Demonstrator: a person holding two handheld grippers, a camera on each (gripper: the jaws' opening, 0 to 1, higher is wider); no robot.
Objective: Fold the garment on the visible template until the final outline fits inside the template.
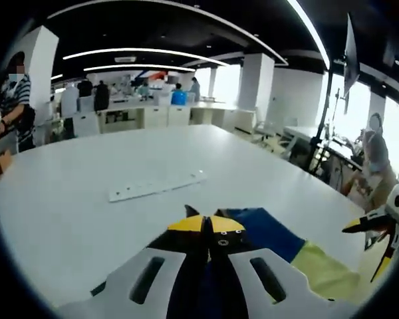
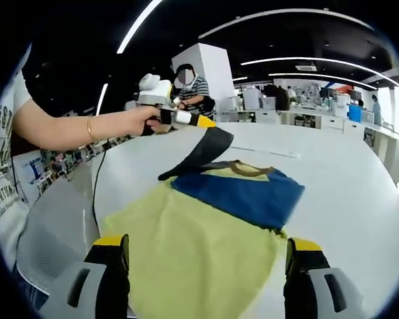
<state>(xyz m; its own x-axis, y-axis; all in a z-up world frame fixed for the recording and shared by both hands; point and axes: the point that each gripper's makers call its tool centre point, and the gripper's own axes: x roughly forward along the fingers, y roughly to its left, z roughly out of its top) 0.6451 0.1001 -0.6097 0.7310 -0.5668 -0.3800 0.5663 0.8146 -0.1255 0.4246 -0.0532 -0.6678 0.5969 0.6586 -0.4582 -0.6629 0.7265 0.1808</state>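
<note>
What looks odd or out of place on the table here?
No template outline is visible under the yellow and blue garment on the white table. Its dark sleeve is stretched up off the table, pinched in the left gripper. A white strip lies apart.

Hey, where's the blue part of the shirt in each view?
Left gripper view: blue part at lower right, just beyond the shut left tool, which grips a dark sleeve.
Right gripper view: center, above the yellow part.
Shared landmark: white strip on the table.
</note>
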